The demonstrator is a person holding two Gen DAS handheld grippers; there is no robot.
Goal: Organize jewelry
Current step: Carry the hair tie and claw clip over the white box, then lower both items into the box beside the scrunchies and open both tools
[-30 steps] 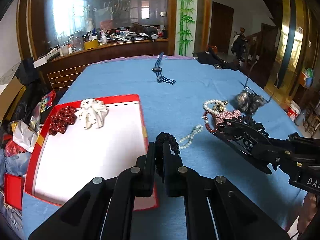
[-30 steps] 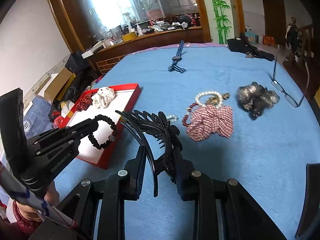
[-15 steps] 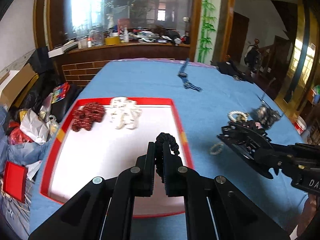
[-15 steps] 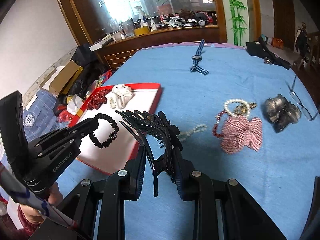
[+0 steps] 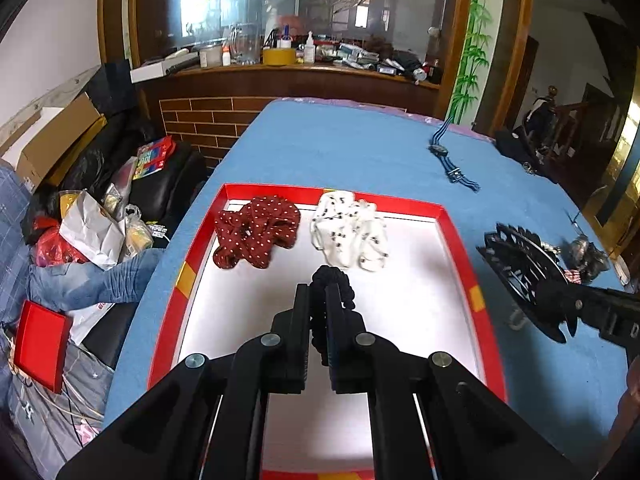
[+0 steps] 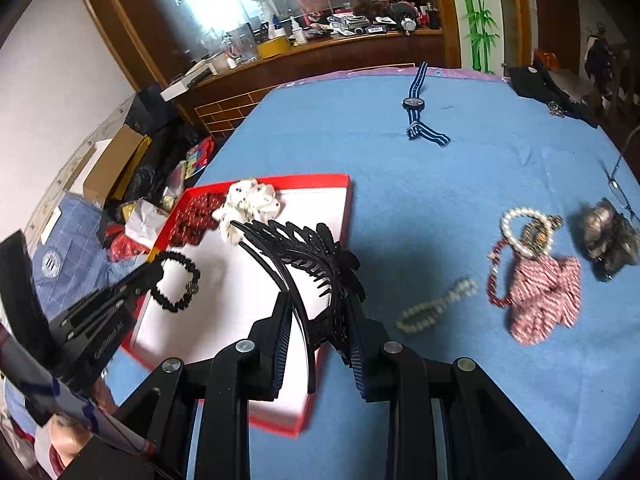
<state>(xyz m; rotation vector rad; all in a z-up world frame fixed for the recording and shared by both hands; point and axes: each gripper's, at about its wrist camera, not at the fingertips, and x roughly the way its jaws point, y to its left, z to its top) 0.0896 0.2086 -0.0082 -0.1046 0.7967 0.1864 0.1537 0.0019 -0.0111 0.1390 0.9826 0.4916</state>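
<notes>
My left gripper is shut on a black beaded bracelet and hangs over the white floor of the red-rimmed tray. A dark red dotted scrunchie and a white scrunchie lie at the tray's far end. My right gripper is shut on a black toothed hair clip, held above the tray's right rim. The right wrist view also shows the left gripper with the bracelet dangling over the tray.
On the blue tablecloth to the right lie a pearl bracelet, a red-checked scrunchie, a small bead bracelet, a grey hair piece and glasses. A striped-band watch lies farther back. Bags and boxes crowd the floor at left.
Both grippers have moved left across the table with their loads. The left one went from beside the tray's right rim to over its middle; the right one now reaches the tray's rim.
</notes>
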